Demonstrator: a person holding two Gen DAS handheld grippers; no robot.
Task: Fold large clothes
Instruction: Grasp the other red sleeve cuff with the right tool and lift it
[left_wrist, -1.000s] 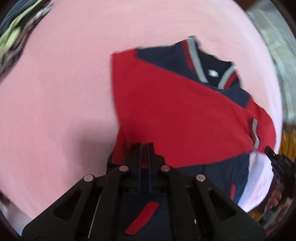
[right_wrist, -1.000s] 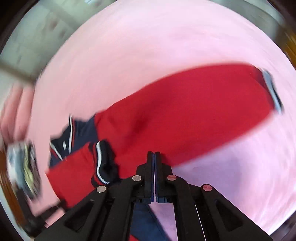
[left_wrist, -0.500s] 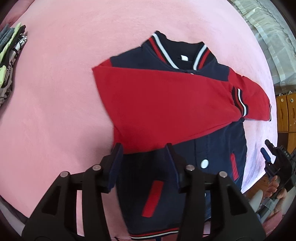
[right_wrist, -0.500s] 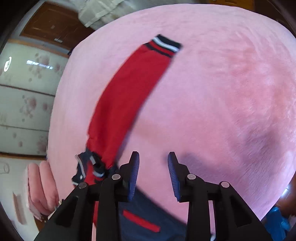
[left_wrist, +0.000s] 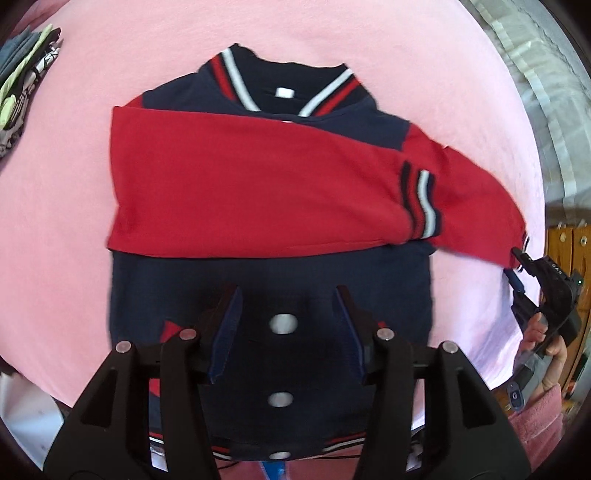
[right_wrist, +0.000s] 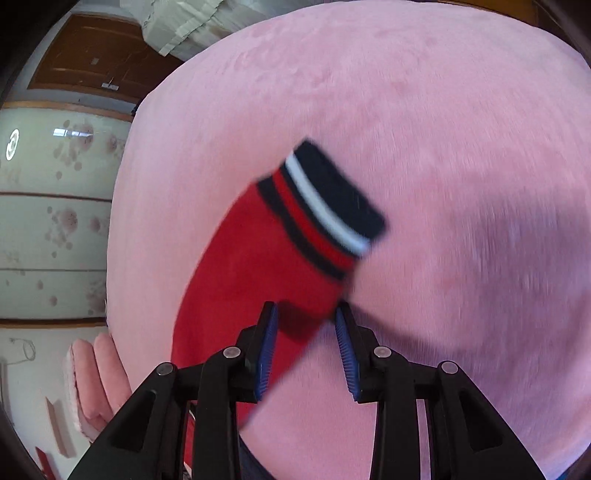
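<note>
A navy jacket (left_wrist: 269, 295) with red sleeves lies flat on the pink bed (left_wrist: 66, 206), collar at the far side. One red sleeve (left_wrist: 240, 184) is folded across the chest. The other red sleeve (left_wrist: 476, 206) stretches out to the right. My left gripper (left_wrist: 286, 299) is open and empty above the jacket's lower front. My right gripper (right_wrist: 306, 315) is open, with its jaws on either side of the outstretched sleeve (right_wrist: 258, 269) just below the striped cuff (right_wrist: 328, 206). It also shows at the right edge of the left wrist view (left_wrist: 517, 262).
A pile of folded clothes (left_wrist: 22, 92) lies at the far left of the bed. Wooden furniture (left_wrist: 569, 251) stands to the right. A wall and wooden door (right_wrist: 74, 59) lie beyond the bed in the right wrist view.
Both grippers have opened and let go of the jacket. The left one rose back over the jacket's front. The right one moved to the outstretched sleeve near its cuff.
</note>
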